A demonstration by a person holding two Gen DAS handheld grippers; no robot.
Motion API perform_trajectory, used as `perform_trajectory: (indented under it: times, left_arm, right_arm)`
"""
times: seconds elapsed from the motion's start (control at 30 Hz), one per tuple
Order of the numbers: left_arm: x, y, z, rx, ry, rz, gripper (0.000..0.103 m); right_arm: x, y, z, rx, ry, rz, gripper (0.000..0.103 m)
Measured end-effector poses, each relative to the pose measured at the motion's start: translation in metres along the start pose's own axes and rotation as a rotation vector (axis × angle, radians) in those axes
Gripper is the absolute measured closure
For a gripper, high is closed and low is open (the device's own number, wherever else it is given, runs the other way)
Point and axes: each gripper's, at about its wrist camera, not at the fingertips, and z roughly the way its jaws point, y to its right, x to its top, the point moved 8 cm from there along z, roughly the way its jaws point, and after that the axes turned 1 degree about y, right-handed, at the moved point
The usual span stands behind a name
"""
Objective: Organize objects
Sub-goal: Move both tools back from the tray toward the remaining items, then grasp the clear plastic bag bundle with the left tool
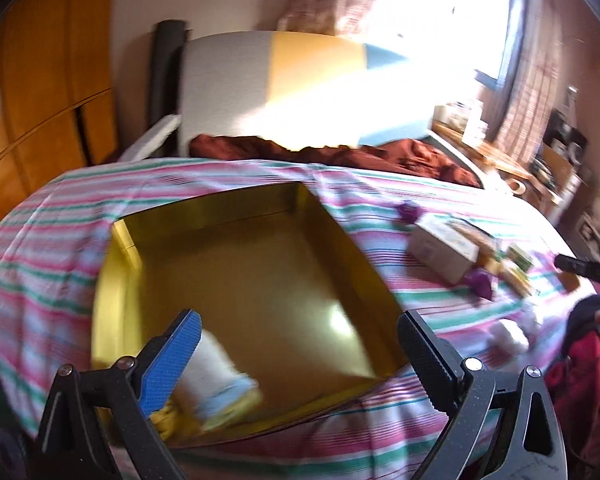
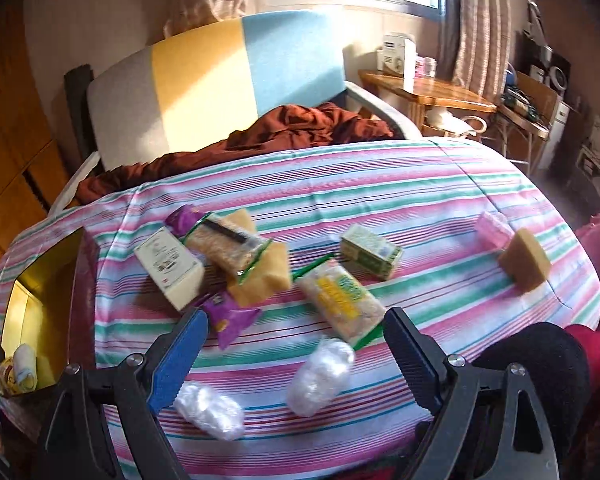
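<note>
Two grippers, both spread wide with nothing in them. My left gripper (image 1: 300, 364) hangs over the gold box (image 1: 112, 288), which has a small rolled cloth (image 1: 220, 380) in its near left corner. My right gripper (image 2: 296, 360) sits above two clear plastic bundles (image 2: 320, 376) on the striped bedsheet (image 2: 420, 184), snack packs (image 2: 340, 300) just beyond.

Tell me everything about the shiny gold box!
The gold box is a wide, shallow, open-topped tray with shiny, mirror-like gold walls and floor, like foil card. It sits flat on the striped sheet. It is mostly empty: only a small white, blue and yellow bundle, blurred, lies in its near corner. Neither gripper touches it.
</note>
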Motion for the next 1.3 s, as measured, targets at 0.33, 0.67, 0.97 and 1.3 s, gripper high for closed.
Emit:
perform_trajectory:
  times: [0.33, 0.67, 0.97, 1.3]
  left_arm:
    - [-0.013, 0.149, 0.05, -0.293, -0.115, 0.237, 0.011]
    - [-0.043, 0.235, 0.088, -0.422, -0.227, 0.346, 0.023]
    - [-0.064, 0.256, 0.133, -0.401, -0.334, 0.318, 0.044]
    - [-0.069, 0.223, 0.121, -0.43, -0.2, 0.285, 0.06]
  right_arm:
    - [-0.014, 0.049, 0.006, -0.007, -0.021, 0.148, 0.012]
    - [-0.018, 0.054, 0.018, 0.064, -0.035, 0.224, 0.012]
    - [-0.018, 0.052, 0.018, 0.084, -0.038, 0.224, 0.012]
    - [-0.02, 0.051, 0.024, 0.066, -0.072, 0.218, 0.012]
